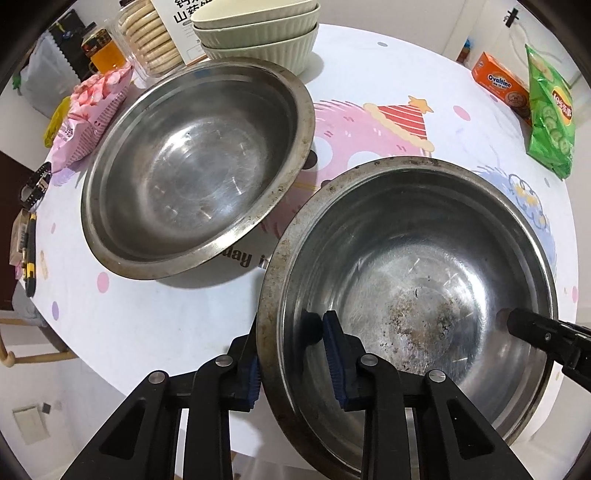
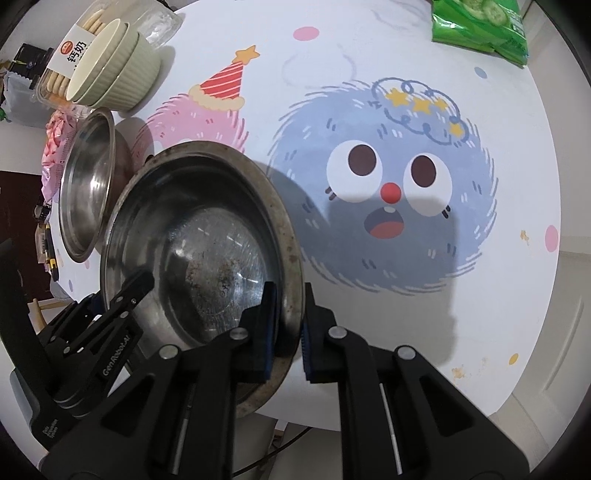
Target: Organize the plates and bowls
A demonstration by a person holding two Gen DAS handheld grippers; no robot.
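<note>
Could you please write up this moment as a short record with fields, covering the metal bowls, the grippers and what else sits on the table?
held bowl: stained metal bowl, gripped at opposite sides of its rim
left gripper: shut on the rim
right gripper: shut on the rim
second metal bowl: empty, on the table, apart from the held one
stacked bowls: pale green, ribbed, behind the second bowl
other items: green snack bag, orange box, pink packet, biscuit tub

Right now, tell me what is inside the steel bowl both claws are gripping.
The gripped steel bowl holds no objects, only brown stains on its bottom. One finger of the left claw and the right claw reaches inside; the wall behind each finger is hidden.
</note>
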